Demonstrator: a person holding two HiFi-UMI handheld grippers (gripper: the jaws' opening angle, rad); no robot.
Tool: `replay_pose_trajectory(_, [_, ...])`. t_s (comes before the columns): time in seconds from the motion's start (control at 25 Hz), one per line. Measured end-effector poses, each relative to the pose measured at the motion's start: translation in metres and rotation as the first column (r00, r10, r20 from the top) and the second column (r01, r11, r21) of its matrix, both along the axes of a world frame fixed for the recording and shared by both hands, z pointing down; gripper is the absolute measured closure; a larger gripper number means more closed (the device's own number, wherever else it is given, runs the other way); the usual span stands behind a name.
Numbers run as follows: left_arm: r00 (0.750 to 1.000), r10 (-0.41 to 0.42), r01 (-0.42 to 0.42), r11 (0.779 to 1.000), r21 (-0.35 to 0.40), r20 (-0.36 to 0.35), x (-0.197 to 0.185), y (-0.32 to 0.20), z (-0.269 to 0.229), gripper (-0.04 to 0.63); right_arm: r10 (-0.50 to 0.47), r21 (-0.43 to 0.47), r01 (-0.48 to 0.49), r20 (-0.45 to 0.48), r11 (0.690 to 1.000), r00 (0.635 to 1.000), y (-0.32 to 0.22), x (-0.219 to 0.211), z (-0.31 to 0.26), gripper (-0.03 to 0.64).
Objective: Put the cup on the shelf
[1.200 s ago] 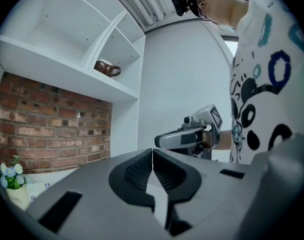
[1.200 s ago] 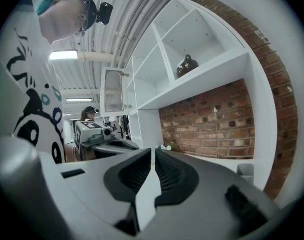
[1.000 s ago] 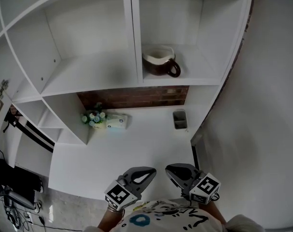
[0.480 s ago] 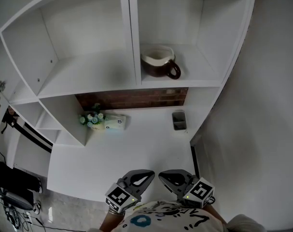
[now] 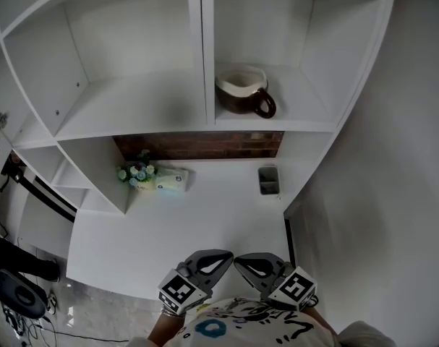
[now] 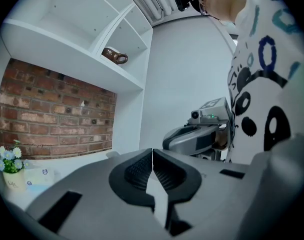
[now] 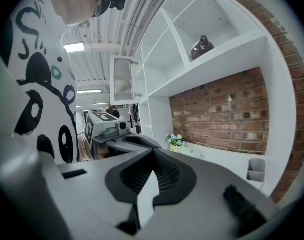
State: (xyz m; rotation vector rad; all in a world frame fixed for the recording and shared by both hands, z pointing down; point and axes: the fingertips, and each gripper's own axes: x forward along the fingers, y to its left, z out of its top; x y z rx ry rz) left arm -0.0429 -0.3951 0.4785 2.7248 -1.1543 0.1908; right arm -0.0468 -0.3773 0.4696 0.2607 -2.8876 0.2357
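The brown cup (image 5: 242,92) with its pale inside stands upright on the shelf (image 5: 299,118), in the right-hand compartment of the white unit, just right of the vertical divider. Its handle is turned to the right and a little toward the person. Nothing else shares that compartment, and the wide compartment to its left is bare.

Both claws hang low against the person's patterned shirt, over the near edge of the desk (image 5: 183,230). The left claw (image 5: 223,257) has its jaws pressed together with nothing between them, and so does the right claw (image 5: 245,263). Their tips point toward each other and lie just beside one another.

From the claws the cup lies ahead and well above, well apart from both. It sits slightly to the right of the pair, so the right claw is judged marginally the nearer. With the cup resting on the shelf and neither claw holding anything, the placing looks done.

By count there is one cup and two claws. At the back of the desk, under the shelf, there are one small pot of flowers (image 5: 136,173), one tissue pack (image 5: 173,181) and one grey holder (image 5: 268,179).
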Motion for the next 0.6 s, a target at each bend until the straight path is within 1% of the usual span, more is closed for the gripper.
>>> replay_pose_trajectory(0.2, [1.0, 0.0, 0.0, 1.0, 0.002, -0.002, 0.001, -0.004, -0.001, 0.577, 0.001, 0.013, -0.001, 0.007, 1.0, 1.0, -0.004, 0.0, -0.001, 0.591])
replay_pose_trajectory(0.4, [1.0, 0.008, -0.008, 1.0, -0.01, 0.003, 0.003, -0.003, 0.002, 0.577, 0.005, 0.021, -0.006, 0.056, 1.0, 0.998, -0.004, 0.0, -0.012, 0.591])
replay_pose_trajectory(0.6, [1.0, 0.018, -0.018, 0.999, -0.027, 0.0, 0.009, -0.002, 0.007, 0.577, -0.01, 0.021, 0.009, 0.079, 1.0, 0.997, -0.003, 0.002, -0.013, 0.591])
